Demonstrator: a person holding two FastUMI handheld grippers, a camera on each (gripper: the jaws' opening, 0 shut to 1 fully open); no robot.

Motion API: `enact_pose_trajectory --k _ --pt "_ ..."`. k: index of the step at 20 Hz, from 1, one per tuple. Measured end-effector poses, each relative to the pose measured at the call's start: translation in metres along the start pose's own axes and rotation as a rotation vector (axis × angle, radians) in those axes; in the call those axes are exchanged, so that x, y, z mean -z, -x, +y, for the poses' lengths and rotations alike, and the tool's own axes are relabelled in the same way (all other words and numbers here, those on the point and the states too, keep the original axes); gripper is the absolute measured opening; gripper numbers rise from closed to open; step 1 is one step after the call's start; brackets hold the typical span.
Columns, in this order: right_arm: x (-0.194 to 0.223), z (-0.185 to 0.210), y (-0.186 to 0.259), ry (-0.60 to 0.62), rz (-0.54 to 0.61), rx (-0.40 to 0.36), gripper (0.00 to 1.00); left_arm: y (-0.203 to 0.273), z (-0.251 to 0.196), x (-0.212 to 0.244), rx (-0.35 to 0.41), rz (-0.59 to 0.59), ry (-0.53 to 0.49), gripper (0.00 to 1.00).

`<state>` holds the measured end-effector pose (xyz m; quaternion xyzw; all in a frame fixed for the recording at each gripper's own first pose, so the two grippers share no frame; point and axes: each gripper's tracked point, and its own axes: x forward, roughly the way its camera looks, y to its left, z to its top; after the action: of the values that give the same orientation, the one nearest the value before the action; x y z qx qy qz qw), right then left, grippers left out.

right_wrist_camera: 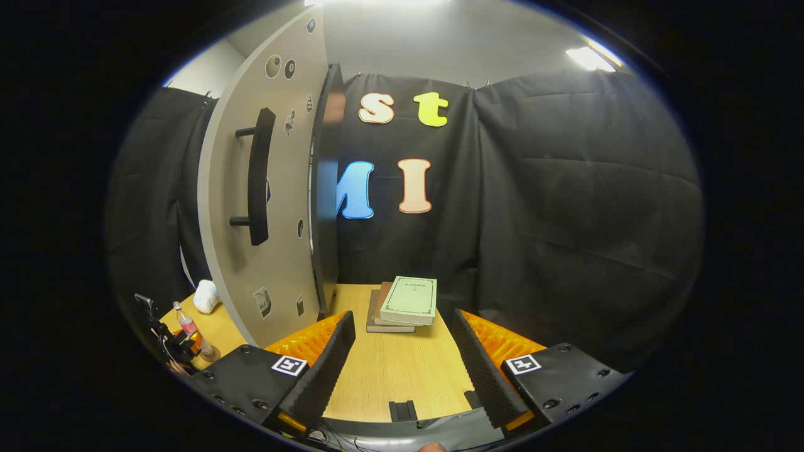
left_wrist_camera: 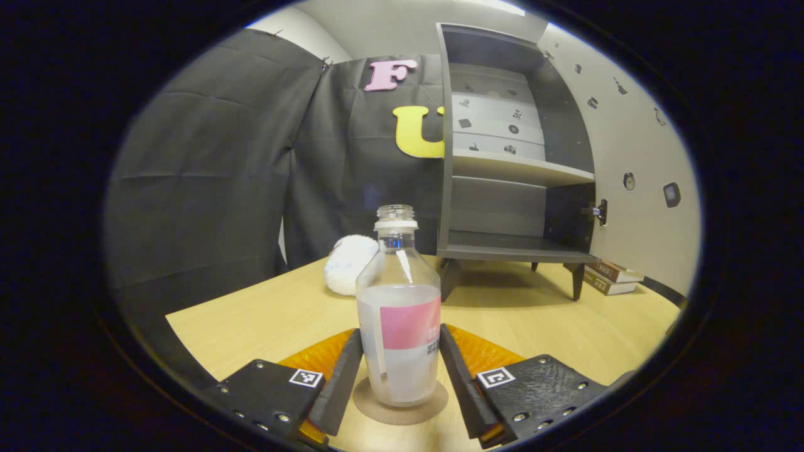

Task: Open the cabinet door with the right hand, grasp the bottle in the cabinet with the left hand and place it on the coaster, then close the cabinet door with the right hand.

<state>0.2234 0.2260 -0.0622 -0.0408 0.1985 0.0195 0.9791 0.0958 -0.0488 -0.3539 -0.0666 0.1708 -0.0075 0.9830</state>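
Left gripper view: clear plastic bottle (left_wrist_camera: 401, 320) with a pink-and-white label and no cap, upright on a round brown cardboard coaster (left_wrist_camera: 400, 403) on the pale wooden table (left_wrist_camera: 264, 326). Some clear liquid inside. Small dark print on the label, too small to read. Left gripper (left_wrist_camera: 400, 370) straddling the bottle, fingers (left_wrist_camera: 342, 376) close at either side of it; cannot tell whether both press on it or stand just apart. Square black-and-white coded markers on both finger mounts.

Behind the bottle, a fluffy white ball (left_wrist_camera: 349, 263) on the table. To the right, the dark grey cabinet (left_wrist_camera: 509, 169) on short legs, standing open, shelves bare apart from the small pictograms on the back panel. Pale cabinet door (left_wrist_camera: 628, 157) swung out to the right, dotted with small icon stickers. Stack of books (left_wrist_camera: 612, 276) beyond the cabinet's foot, titles illegible.

Right gripper view: right gripper (right_wrist_camera: 405, 351) spread wide, nothing between the fingers, above the table near the stack of books, topmost one pale green with a framed cover and a title line too small to read. Door's outer face just to the left, with a long black bar handle (right_wrist_camera: 257, 176), well clear of the gripper. Far lower left, the bottle again, with the left gripper about it.
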Motion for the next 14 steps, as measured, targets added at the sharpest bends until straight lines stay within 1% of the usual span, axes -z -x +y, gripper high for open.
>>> enact_pose_trajectory --k 3,8,9,10,11,12,13,14 --pt "-0.003 0.002 -0.003 -0.010 -0.007 -0.009 0.99 0.007 0.001 0.004 -0.013 -0.004 -0.010 0.75" --pt "-0.004 0.004 -0.008 -0.015 -0.005 -0.021 0.99 0.012 -0.005 0.011 -0.005 0.019 -0.033 0.75" --pt "-0.003 0.004 -0.008 -0.014 -0.006 -0.023 0.98 0.015 -0.007 0.010 -0.007 0.017 -0.034 0.77" --pt "-0.004 0.005 -0.008 -0.012 -0.008 -0.026 0.99 0.016 -0.005 0.007 -0.017 0.009 -0.040 0.84" --pt "-0.004 0.005 -0.008 -0.011 -0.009 -0.028 0.99 0.018 -0.002 0.005 -0.030 0.003 -0.051 0.82" --pt "-0.004 0.006 -0.008 -0.009 -0.012 -0.031 0.99 0.020 -0.002 0.001 -0.027 0.004 -0.053 0.82" --pt "-0.005 0.007 -0.008 -0.008 -0.014 -0.033 0.99 0.019 -0.004 -0.002 -0.022 0.000 -0.050 0.80" --pt "-0.007 0.007 -0.008 -0.007 -0.017 -0.037 0.99 0.022 -0.004 -0.008 -0.021 -0.006 -0.050 0.84"
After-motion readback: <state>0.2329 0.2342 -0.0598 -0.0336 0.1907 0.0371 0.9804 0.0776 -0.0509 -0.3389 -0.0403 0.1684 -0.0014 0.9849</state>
